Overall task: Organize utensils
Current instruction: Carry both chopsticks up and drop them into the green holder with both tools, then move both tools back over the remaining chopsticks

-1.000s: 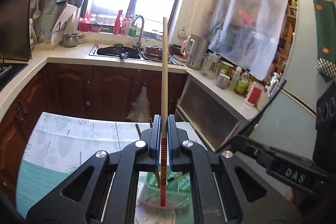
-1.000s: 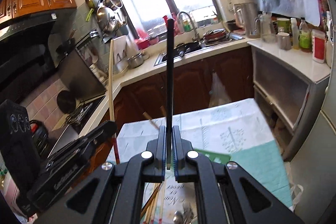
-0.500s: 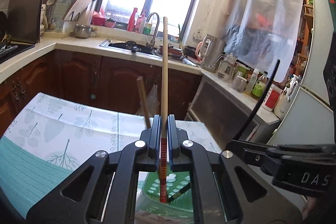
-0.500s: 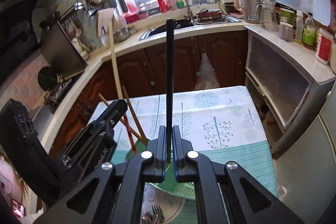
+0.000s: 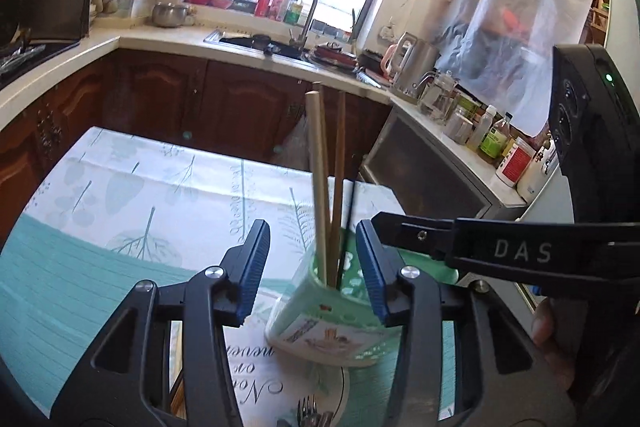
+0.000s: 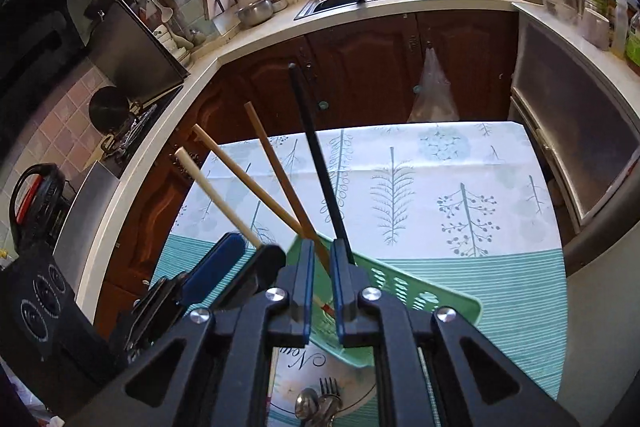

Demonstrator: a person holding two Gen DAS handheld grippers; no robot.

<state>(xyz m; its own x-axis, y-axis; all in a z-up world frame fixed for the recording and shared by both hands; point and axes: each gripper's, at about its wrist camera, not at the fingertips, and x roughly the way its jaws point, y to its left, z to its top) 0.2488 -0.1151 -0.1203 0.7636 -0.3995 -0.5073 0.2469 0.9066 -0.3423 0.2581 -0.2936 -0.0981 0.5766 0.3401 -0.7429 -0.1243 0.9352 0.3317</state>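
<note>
Two claws above green holder (image 5: 332,311), left claw (image 5: 312,267) spread wide, right claw (image 6: 320,283) slightly parted.

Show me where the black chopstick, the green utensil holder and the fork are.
black chopstick (image 6: 316,155): right wrist view, middle of its shaft.
green utensil holder (image 5: 320,323): left wrist view, its pale front wall.
fork (image 6: 329,387): right wrist view, its tines on the plate.

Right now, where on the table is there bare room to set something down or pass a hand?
The tablecloth lies bare between the green holder and the far edge by the cabinets, and on its left half in the left-wrist view. It is crowded at the near edge: both grippers close around the holder with its chopsticks, plus a plate with cutlery.
</note>
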